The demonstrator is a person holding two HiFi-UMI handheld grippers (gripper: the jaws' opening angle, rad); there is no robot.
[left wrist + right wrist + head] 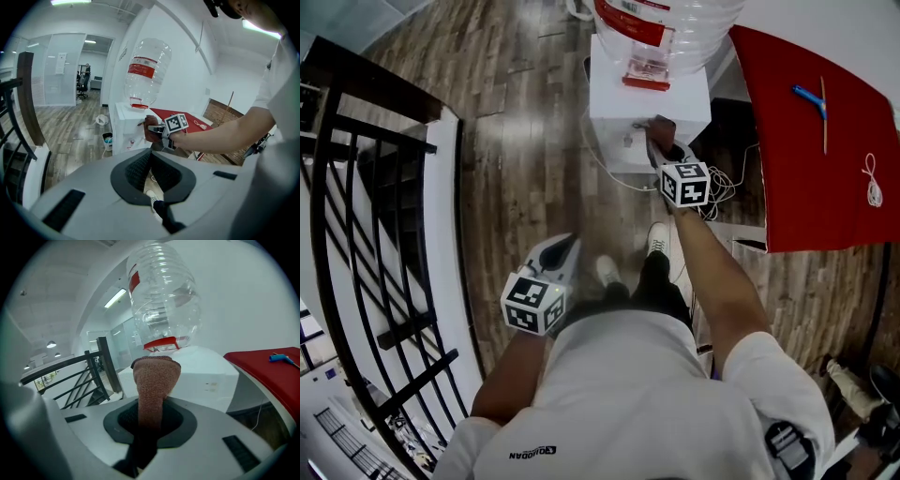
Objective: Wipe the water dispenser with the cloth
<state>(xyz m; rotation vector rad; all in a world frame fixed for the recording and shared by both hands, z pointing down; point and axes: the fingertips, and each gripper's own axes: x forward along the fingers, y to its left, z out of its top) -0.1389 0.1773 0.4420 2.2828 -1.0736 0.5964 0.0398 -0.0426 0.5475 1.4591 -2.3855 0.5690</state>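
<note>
The water dispenser (614, 98) stands at the top centre of the head view, a white box with a large clear bottle (670, 23) upended on it. The right gripper (667, 150) reaches to its front right edge. Its jaws are clamped on a reddish-brown knitted cloth (155, 378), which stands up past them in a folded hump in the centre of the right gripper view. Whether the cloth already touches the white top cannot be told. The left gripper (152, 173) hangs low in the lower left of the head view, well apart from the dispenser. Its jaws are a little apart with nothing between them, only floor and a shoe showing through.

The likeliest trouble is the cloth itself. Only its lower part is pinched, so a hard drag across the top could fold the hump over or pull it loose, leaving hard jaw tips scraping the casing. A stroke carried too far toward the top of the frame could strike the bottle, which looks nearly empty and so probably light enough to rock in its seat. Nothing steadies the cabinet, so a firm push may shove it back. White cables (609, 173) lie at its base near the person's feet, where a step forward could snag them.
</note>
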